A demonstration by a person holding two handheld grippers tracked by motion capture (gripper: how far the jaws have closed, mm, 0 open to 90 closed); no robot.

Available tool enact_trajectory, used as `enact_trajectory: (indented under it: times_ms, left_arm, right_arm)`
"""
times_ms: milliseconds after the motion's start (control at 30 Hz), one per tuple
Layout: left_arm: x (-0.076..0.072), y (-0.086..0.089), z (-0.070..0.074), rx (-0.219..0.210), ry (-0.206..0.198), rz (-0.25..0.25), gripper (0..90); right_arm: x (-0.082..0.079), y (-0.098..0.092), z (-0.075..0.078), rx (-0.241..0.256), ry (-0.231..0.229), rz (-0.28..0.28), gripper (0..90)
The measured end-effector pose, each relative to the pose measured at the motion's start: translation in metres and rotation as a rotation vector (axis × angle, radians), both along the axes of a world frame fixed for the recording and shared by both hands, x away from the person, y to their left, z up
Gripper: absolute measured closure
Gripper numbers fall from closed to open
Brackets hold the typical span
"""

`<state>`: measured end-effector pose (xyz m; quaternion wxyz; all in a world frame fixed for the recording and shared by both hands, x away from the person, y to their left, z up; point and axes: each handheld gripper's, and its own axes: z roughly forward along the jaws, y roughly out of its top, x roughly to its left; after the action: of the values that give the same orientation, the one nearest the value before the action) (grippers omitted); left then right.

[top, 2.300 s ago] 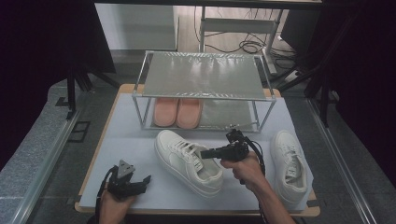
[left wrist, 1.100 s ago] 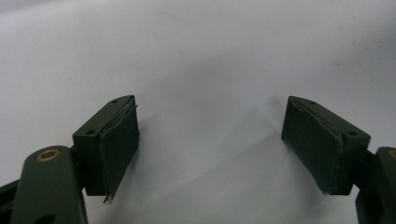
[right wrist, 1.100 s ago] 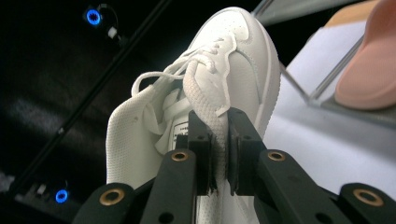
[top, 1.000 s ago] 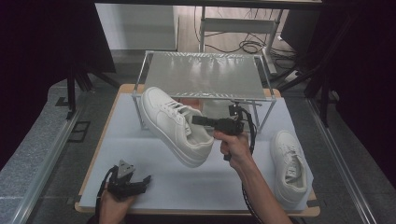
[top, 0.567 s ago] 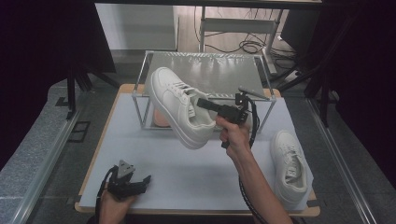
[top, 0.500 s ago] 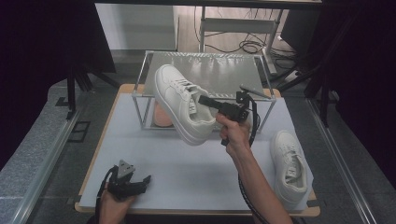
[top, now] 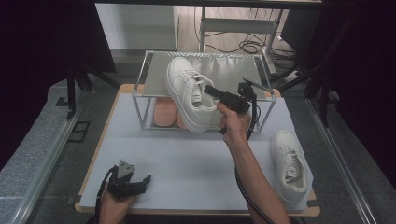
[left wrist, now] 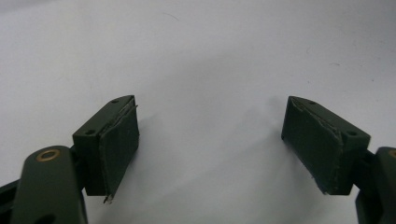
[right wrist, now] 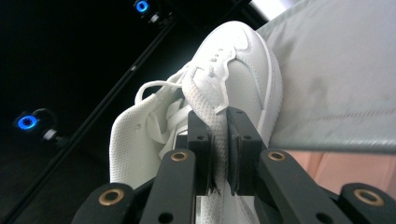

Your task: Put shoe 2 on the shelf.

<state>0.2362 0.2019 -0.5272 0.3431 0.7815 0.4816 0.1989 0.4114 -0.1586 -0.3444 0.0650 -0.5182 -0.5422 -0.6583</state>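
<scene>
A white sneaker point(top: 187, 93) hangs in the air at the front of the metal shoe rack point(top: 233, 70), its toe over the top shelf. My right gripper point(top: 208, 90) is shut on the sneaker's tongue point(right wrist: 212, 107), jaws pinched on the white fabric. A second white sneaker point(top: 289, 165) lies on the table at the right. My left gripper point(top: 140, 182) rests low at the table's front left, open, with only bare tabletop point(left wrist: 210, 93) between its pads point(left wrist: 119, 140).
A pair of pink slippers point(top: 164, 112) sits on the rack's lower level. The white table top point(top: 187, 163) spreads in front of the rack. Cables and a metal frame point(top: 243, 28) lie on the floor behind the table.
My right gripper has lifted the white sneaker off the table and carried it up and back to the rack's top shelf. The left gripper has stayed still.
</scene>
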Motion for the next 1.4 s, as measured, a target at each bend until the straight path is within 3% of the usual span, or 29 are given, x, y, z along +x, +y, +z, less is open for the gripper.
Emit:
enact_trajectory:
  times_ms: [200, 367, 500, 733, 900, 1067, 1400]
  left_arm:
    - [0.000, 0.000, 0.000, 0.000, 0.000, 0.001, 19.2]
    - [0.000, 0.000, 0.000, 0.000, -0.001, 0.000, 19.2]
    - [0.000, 0.000, 0.000, 0.000, -0.001, 0.001, 19.2]
    - [0.000, 0.000, 0.000, -0.001, -0.001, 0.001, 19.3]
    - [0.000, 0.000, 0.000, -0.001, -0.002, 0.001, 19.3]
    - [0.000, -0.001, 0.000, -0.001, -0.002, 0.002, 19.3]
    - [-0.001, -0.001, 0.000, -0.001, -0.002, 0.002, 19.3]
  right_arm:
    - [0.007, 0.002, 0.005, -0.030, 0.009, -0.069, 81.0]
    - [0.012, 0.005, 0.008, -0.021, 0.023, -0.097, 77.3]
    - [0.014, 0.008, 0.009, -0.005, 0.024, -0.096, 74.0]
    - [0.017, 0.016, 0.010, -0.005, -0.016, -0.061, 63.3]
    - [0.016, 0.011, 0.013, -0.008, -0.032, -0.057, 57.9]
    - [0.012, -0.002, 0.017, 0.000, -0.059, -0.056, 57.9]
    - [-0.005, -0.028, 0.012, -0.082, -0.122, -0.041, 70.1]
